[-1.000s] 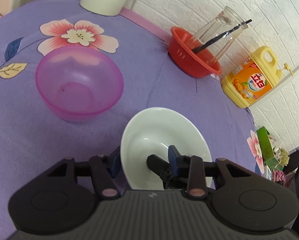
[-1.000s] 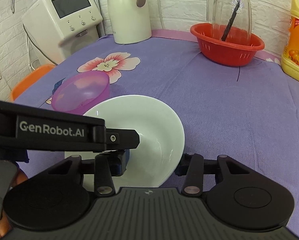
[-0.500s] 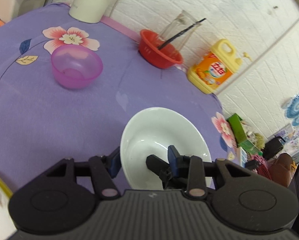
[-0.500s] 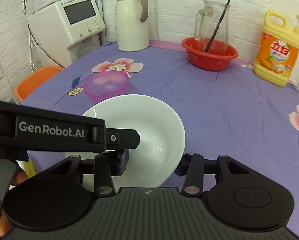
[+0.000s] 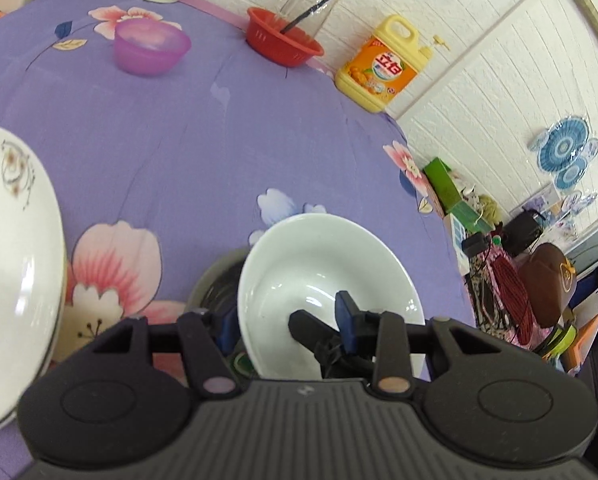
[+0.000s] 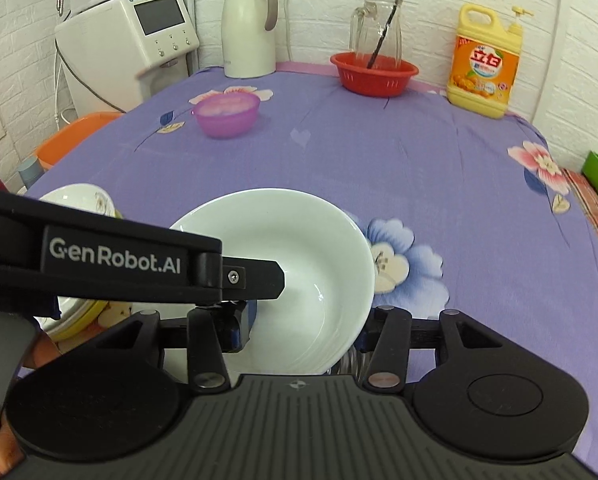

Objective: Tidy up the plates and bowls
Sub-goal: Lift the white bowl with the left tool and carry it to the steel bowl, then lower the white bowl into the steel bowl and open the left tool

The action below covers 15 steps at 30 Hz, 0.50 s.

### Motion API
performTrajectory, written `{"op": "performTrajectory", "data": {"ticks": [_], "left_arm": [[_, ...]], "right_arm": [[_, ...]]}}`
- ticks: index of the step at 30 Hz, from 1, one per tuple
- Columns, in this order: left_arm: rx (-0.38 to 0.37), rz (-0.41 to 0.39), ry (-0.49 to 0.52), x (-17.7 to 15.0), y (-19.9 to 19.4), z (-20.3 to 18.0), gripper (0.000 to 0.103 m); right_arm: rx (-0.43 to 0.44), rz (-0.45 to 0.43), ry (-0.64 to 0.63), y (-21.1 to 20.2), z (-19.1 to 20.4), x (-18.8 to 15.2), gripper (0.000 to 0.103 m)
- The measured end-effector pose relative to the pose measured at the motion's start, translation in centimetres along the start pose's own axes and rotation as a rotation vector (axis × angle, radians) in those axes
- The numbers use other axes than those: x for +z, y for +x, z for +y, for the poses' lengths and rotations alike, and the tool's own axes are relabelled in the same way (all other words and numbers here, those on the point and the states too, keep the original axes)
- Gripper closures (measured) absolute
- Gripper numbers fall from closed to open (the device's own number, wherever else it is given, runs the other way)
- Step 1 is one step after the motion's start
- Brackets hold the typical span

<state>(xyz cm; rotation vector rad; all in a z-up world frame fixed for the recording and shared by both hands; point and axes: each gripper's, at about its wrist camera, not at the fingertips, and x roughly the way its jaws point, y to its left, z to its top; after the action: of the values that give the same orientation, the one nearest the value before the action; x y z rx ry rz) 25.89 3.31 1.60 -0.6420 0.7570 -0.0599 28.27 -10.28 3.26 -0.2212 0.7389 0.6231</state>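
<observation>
Near the table's [image 6: 379,160] front edge, both grippers bore the white bowl [image 6: 299,248], the left gripper [image 5: 287,320] clenched on its rim, the right gripper [image 6: 303,320] just loosening; next seemingly lowering it onto the metal dish [image 5: 215,280] beneath.

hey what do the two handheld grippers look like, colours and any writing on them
Both are matte black plastic with ribbed bodies, round side housings and linkage arms on metal pins. The left gripper has blue finger pads; the right gripper looks the same. White "GenRobot.AI" lettering runs along the left one's side.
</observation>
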Motion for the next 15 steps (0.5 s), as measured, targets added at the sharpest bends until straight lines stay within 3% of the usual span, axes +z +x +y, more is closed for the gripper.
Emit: {"op": "performTrajectory", "data": {"ticks": [8, 12, 13, 15], "left_arm": [[0.012, 0.020, 0.038, -1.1, 1.0, 0.8, 0.066], [-0.001, 0.019, 0.080, -0.8, 0.7, 0.1, 0.044], [0.016, 0.003, 0.102, -0.7, 0.5, -0.2, 0.037], [0.022, -0.034, 0.149, -0.5, -0.3, -0.7, 0.033]], "right_arm": [[0.029, 0.020, 0.035, 1.0, 0.3, -2.0, 0.018], [0.041, 0.003, 0.064, 0.8, -0.2, -2.4, 0.014], [0.043, -0.003, 0.068, 0.6, -0.2, -2.4, 0.008], [0.042, -0.019, 0.074, 0.2, -0.5, -2.3, 0.000]]}}
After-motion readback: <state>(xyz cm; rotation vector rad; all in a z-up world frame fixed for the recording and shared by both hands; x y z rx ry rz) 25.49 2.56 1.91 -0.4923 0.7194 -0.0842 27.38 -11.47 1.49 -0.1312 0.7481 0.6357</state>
